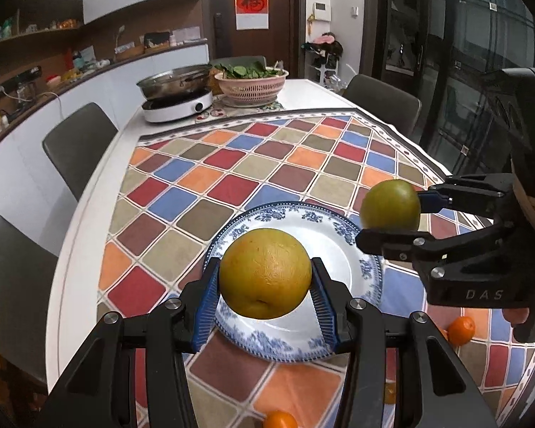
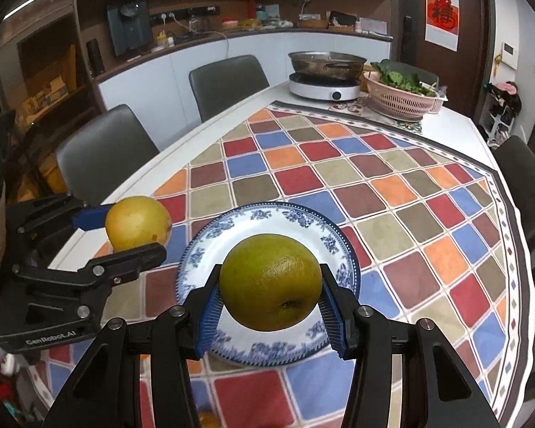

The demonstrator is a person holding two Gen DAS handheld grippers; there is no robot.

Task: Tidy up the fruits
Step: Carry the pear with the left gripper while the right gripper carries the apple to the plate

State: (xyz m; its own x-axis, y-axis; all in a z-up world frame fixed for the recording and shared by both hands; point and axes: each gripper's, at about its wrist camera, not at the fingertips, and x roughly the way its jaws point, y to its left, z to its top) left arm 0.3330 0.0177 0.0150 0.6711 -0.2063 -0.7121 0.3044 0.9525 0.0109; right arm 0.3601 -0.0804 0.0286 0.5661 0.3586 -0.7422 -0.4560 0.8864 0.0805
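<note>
My left gripper [image 1: 265, 285] is shut on a large yellow citrus fruit [image 1: 265, 273], held above the near part of a blue-and-white plate [image 1: 339, 235]. My right gripper [image 2: 270, 297] is shut on a greener citrus fruit [image 2: 270, 281], also above the plate [image 2: 292, 219]. In the left wrist view the right gripper [image 1: 392, 215] comes in from the right with the green fruit [image 1: 390, 205] over the plate's right rim. In the right wrist view the left gripper [image 2: 135, 228] holds the yellow fruit [image 2: 138, 223] left of the plate. The plate has nothing on it.
A checked cloth [image 1: 267, 164] covers the white table. Small oranges [image 1: 462, 330] [image 1: 280, 421] lie on the cloth near me. At the far end stand an induction cooker with a pan [image 1: 176, 96] and a pink basket of greens [image 1: 251, 83]. Chairs [image 1: 78, 142] line the sides.
</note>
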